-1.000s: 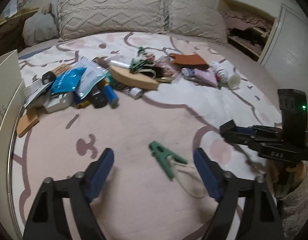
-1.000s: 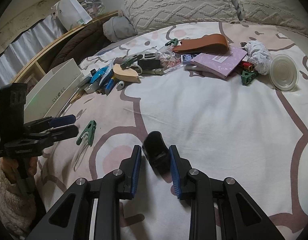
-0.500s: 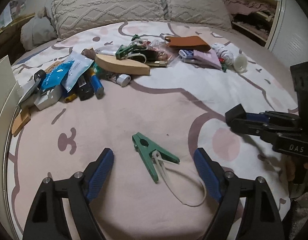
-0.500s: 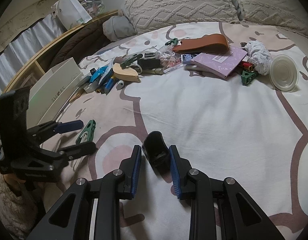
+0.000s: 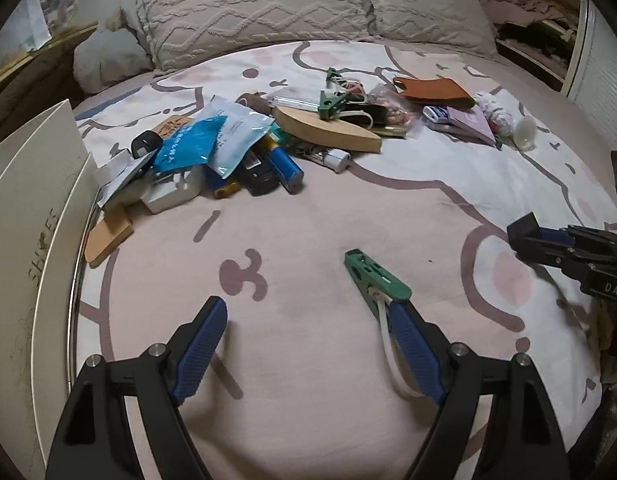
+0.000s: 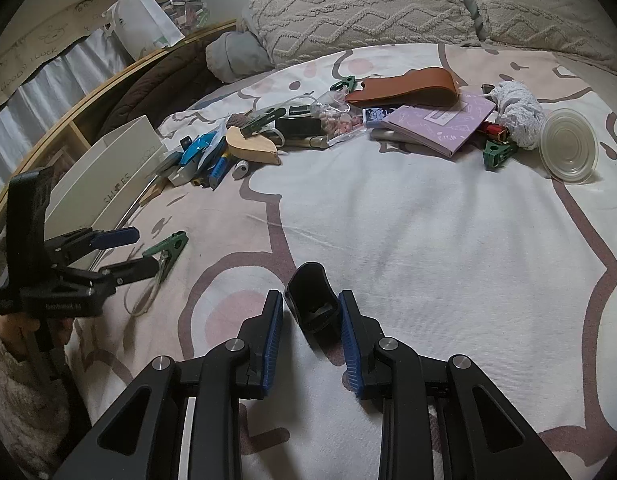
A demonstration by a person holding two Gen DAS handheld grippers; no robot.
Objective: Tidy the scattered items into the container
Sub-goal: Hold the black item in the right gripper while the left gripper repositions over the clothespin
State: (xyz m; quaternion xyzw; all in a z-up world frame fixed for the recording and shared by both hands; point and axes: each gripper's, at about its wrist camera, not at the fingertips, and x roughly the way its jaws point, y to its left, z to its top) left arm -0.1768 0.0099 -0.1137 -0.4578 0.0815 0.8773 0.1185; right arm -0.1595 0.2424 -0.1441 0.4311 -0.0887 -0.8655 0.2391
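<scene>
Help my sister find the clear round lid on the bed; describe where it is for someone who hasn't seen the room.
On the pink-patterned bedspread, follow the row of clutter to the end away from the white box. Beyond the crumpled white cloth leans the clear lid, the only see-through ribbed disc there.

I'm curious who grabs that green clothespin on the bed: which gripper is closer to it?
Left. The left gripper hangs open right at the green clothespin, one finger beside it. The right gripper sits farther off, shut on a black cap.

Dim, soft indoor light, faint diffuse shadows, strong fisheye bending, dark vignetted corners, mostly sharp
</scene>
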